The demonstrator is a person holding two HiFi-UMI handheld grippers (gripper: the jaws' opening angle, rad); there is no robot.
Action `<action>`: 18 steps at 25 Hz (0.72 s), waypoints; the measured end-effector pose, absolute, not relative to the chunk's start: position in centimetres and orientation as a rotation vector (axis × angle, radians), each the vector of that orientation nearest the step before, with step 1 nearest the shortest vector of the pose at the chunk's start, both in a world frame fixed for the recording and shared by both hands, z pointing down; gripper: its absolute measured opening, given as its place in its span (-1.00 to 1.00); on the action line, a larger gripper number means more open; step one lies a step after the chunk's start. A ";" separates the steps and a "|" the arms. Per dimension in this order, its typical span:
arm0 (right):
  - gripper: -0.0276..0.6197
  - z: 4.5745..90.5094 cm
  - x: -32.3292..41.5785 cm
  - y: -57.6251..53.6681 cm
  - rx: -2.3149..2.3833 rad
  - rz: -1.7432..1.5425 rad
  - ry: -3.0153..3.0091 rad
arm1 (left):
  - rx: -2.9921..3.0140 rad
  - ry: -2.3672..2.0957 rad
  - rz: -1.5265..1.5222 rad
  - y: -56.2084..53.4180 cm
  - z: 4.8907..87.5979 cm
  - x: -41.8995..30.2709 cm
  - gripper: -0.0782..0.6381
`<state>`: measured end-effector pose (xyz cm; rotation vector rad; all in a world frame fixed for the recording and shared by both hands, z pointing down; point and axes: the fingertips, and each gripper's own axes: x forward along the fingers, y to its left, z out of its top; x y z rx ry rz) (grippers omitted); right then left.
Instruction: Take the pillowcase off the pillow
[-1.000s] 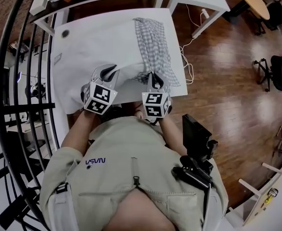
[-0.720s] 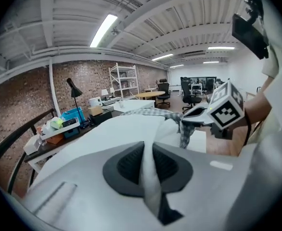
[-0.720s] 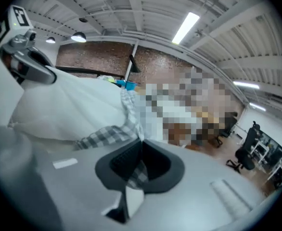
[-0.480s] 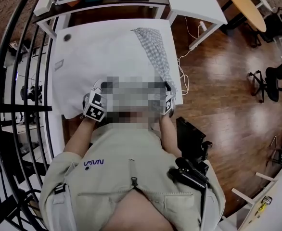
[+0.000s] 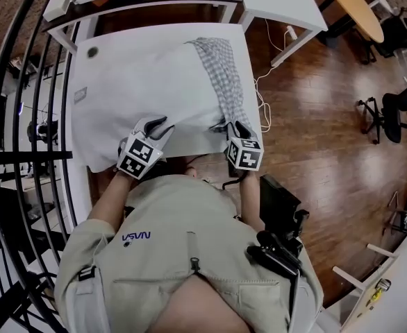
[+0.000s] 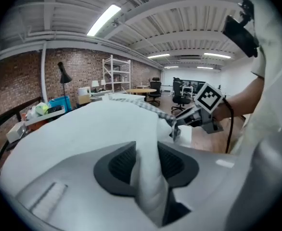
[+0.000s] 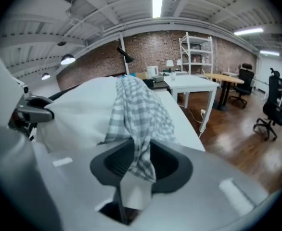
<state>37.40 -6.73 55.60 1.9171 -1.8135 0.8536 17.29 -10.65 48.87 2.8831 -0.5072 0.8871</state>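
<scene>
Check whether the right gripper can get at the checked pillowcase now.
Likely yes: the right gripper has just been opening its jaws, with a fold of the checked pillowcase between them and nothing blocking.

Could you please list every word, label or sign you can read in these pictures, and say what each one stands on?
"NASA": on the chest of the person's shirt, upside down in the head view.
The small grey label on the white surface: too small to read.
The black-and-white square markers: patterns only, no letters.
</scene>
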 end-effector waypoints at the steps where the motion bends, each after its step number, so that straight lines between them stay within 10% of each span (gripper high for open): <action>1: -0.55 54.5 37.4 -6.5 1.914 0.860 -1.849 | 2.927 -0.457 0.877 -9.9 47.5 18.0 -0.33; 18: -0.53 41.5 34.9 -18.6 1.890 0.540 -1.977 | 3.055 -0.752 0.696 -27.5 41.9 23.7 -0.04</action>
